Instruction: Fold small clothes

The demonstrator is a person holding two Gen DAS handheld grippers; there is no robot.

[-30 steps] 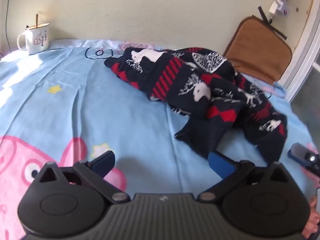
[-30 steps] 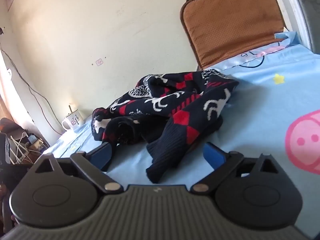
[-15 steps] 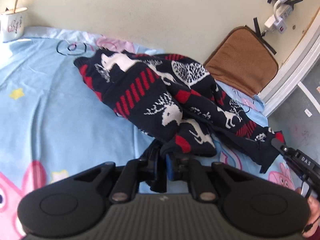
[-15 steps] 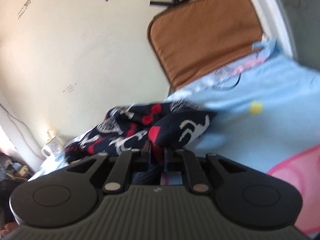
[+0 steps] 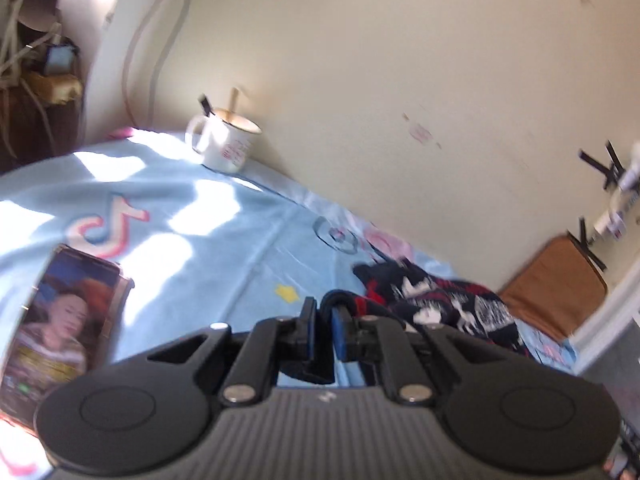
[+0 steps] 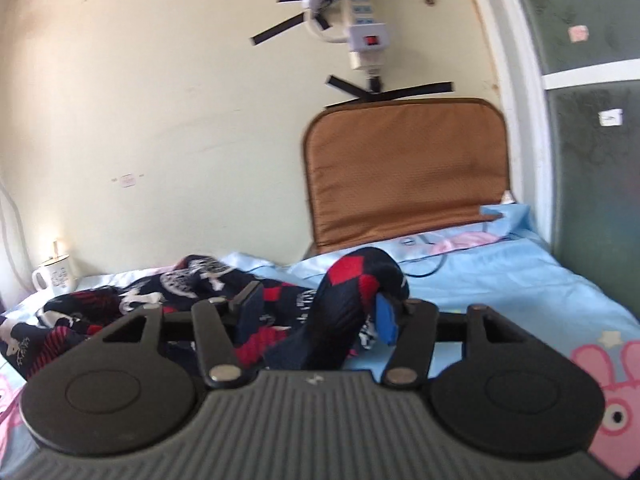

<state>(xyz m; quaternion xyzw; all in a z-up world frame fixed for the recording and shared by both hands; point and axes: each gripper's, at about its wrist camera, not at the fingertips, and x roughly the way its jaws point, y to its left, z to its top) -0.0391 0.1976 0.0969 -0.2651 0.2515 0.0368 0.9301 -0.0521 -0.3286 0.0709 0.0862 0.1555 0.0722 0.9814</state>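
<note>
On the sheet (image 6: 520,280): one sweater (image 6: 344,320), one mug (image 6: 56,276)

Not much for you to read here. In the left wrist view, left of centre, the blue sheet (image 5: 208,216) carries a pink-and-white music-note logo (image 5: 106,228), TikTok-style, w/ no letters beside it; the white mug (image 5: 226,146) at upper centre has red print too blurred to read, and the phone (image 5: 60,328) at lower left shows a pic w/ caption lines too small to make out. Right wrist view: nothing legible.
</note>
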